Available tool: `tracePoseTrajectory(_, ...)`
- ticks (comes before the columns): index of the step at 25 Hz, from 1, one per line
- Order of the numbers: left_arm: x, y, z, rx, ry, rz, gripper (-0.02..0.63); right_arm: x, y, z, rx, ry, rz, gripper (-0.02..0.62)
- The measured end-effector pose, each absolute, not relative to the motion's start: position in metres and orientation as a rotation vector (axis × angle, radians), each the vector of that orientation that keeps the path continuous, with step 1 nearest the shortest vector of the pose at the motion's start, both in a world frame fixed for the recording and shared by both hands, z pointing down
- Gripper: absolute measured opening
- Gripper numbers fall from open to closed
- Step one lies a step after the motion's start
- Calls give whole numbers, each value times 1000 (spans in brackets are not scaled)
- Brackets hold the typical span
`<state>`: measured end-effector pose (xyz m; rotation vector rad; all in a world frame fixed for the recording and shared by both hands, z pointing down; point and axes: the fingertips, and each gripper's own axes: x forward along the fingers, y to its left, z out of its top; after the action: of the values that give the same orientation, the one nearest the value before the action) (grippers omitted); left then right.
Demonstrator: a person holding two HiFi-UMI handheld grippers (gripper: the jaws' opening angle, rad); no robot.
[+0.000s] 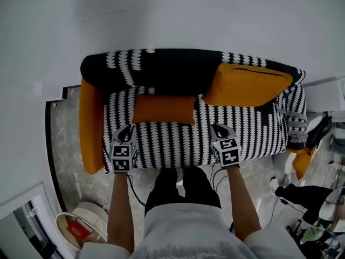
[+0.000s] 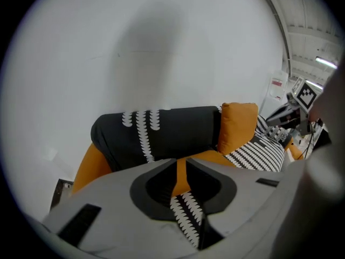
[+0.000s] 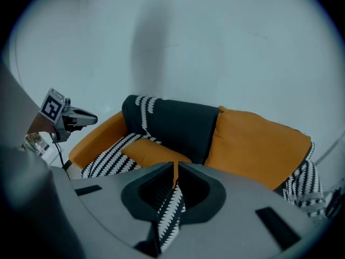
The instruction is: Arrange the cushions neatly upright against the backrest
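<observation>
A small orange cushion (image 1: 164, 109) lies flat on the black-and-white patterned sofa seat (image 1: 172, 142), just in front of the dark backrest (image 1: 167, 68). A large orange cushion (image 1: 250, 84) leans upright against the backrest on the right. My left gripper (image 1: 127, 131) hovers over the seat's front left, short of the small cushion (image 2: 207, 155), its jaws a narrow gap apart with nothing between them. My right gripper (image 1: 218, 128) hovers over the seat's front right, its jaws shut and empty. The right gripper view shows both the small cushion (image 3: 153, 151) and the large cushion (image 3: 256, 144).
Orange armrests close the sofa's ends, the left one (image 1: 90, 125) in full view. A white wall stands right behind the backrest. Cables and dark equipment (image 1: 318, 128) crowd the floor at the right. A round white bin (image 1: 89, 220) sits at the lower left by my legs.
</observation>
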<state>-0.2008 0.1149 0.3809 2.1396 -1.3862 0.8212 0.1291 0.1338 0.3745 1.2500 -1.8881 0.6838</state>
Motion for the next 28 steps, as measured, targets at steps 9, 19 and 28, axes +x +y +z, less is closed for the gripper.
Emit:
tracePoseTrajectory(9,-210,110,445,2075,-1307,897,103,129,134,453,1159,-1825,830,71)
tracePoseTrajectory(19,-229,101,513,1979,-1269,841,155,123,137,528,1057,-1758,838,83)
tracePoseTrajectory(28,-232,100,592,1935,-1152,1029,176,108,130,588,1018,-1738,918,118)
